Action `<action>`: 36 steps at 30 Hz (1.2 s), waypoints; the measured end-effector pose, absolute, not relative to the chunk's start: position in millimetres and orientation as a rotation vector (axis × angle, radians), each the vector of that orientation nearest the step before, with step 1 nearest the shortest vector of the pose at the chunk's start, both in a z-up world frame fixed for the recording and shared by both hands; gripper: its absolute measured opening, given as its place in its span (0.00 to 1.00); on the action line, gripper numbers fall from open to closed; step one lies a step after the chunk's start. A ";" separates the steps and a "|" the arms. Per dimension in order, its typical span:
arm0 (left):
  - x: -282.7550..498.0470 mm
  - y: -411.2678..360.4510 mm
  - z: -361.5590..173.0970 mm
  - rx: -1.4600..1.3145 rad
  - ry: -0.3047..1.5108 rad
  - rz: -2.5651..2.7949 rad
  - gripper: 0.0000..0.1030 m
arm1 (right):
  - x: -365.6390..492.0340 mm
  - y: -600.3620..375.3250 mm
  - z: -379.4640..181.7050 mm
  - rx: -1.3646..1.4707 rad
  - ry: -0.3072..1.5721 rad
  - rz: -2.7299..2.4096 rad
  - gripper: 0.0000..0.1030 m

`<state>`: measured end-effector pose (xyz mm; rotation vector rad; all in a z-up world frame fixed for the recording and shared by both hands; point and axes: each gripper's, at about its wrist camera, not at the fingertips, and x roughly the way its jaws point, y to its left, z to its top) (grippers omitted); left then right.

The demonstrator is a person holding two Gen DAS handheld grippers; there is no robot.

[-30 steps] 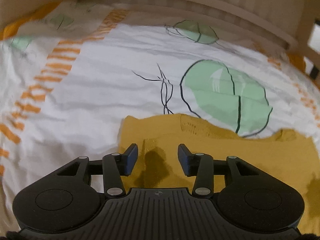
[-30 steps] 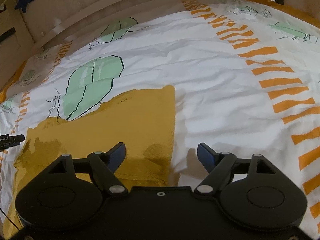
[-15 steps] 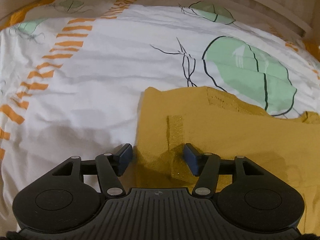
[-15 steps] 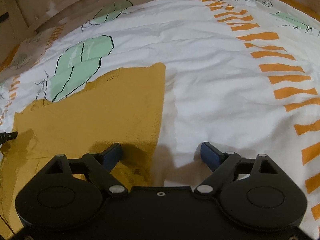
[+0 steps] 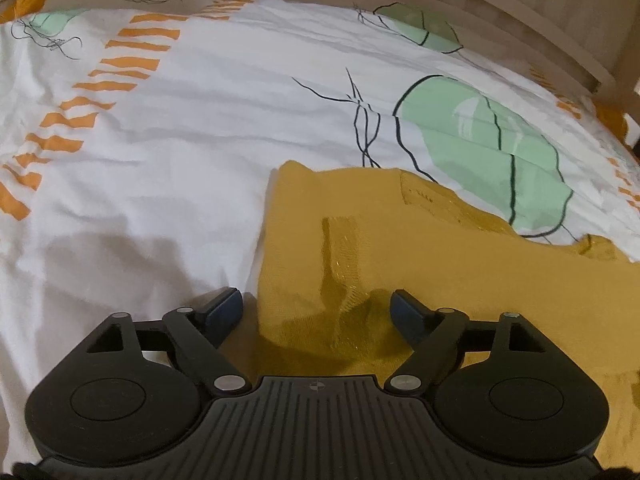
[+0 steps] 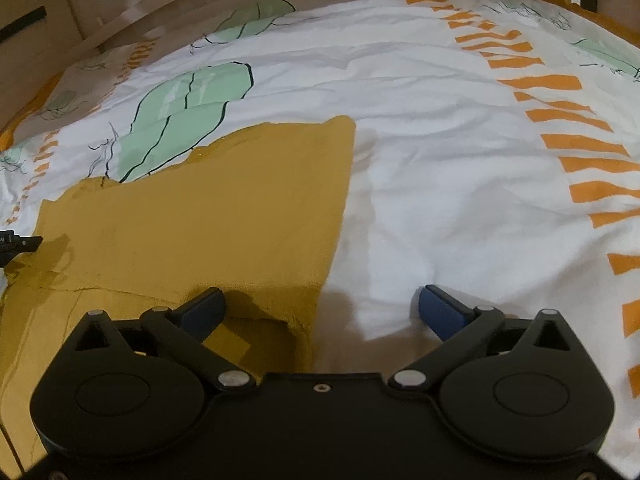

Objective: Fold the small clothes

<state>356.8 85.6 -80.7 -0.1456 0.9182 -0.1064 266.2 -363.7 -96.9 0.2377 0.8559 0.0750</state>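
Gaping wide after just opening, both tongs, left (image 5: 316, 306), right (image 6: 322, 306), gripping nothing, mustard garment (image 5: 420, 248) near edge hidden beneath them

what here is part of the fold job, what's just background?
Job:
- yellow garment, lying flat
- left gripper, jaws just opening, astride garment's corner
- right gripper, jaws just opening, astride garment's edge

Background:
- printed bedsheet
- wooden bed frame

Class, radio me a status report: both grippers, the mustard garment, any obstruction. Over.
Left gripper and right gripper open, jaws just widening, nothing clamped. Mustard garment flat on patterned bedsheet, near corners between the jaws. No obstruction seen.
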 end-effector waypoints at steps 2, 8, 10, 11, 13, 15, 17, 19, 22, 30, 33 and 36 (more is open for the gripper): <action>350.1 90.7 -77.4 -0.186 0.910 -0.126 0.78 | 263.5 -364.6 -97.7 0.239 0.842 0.087 1.00; 325.7 104.4 -70.1 -0.275 0.922 -0.150 0.77 | 260.4 -366.1 -97.2 0.241 0.826 0.106 1.00; 314.8 104.5 -63.0 -0.250 0.916 -0.147 0.77 | 260.1 -366.3 -96.0 0.245 0.832 0.105 1.00; 308.9 104.2 -58.3 -0.238 0.905 -0.143 0.77 | 258.8 -366.9 -95.5 0.252 0.834 0.103 1.00; 295.1 102.8 -47.9 -0.219 0.866 -0.133 0.77 | 254.2 -368.1 -94.1 0.277 0.839 0.094 1.00; 280.1 101.8 -39.8 -0.200 0.839 -0.129 0.77 | 246.8 -369.9 -91.8 0.313 0.848 0.081 1.00; 265.2 104.0 -35.7 -0.194 0.838 -0.132 0.77 | 239.1 -372.1 -89.4 0.367 0.868 0.063 1.00; 248.9 106.6 -33.8 -0.197 0.857 -0.155 0.77 | 229.1 -374.1 -85.8 0.424 0.901 0.055 1.00; 222.1 113.0 -32.2 -0.198 0.874 -0.155 0.77 | 211.8 -376.3 -82.5 0.494 0.941 0.044 1.00; 158.6 129.1 -36.2 -0.216 0.959 -0.184 0.77 | 148.2 -374.1 -74.8 0.628 1.023 0.094 1.00; 139.1 128.8 -39.8 -0.188 0.990 -0.215 0.77 | 125.9 -365.4 -70.1 0.620 1.066 0.131 1.00; 127.3 125.5 -41.3 -0.156 1.017 -0.241 0.77 | 108.0 -355.6 -64.8 0.591 1.099 0.143 1.00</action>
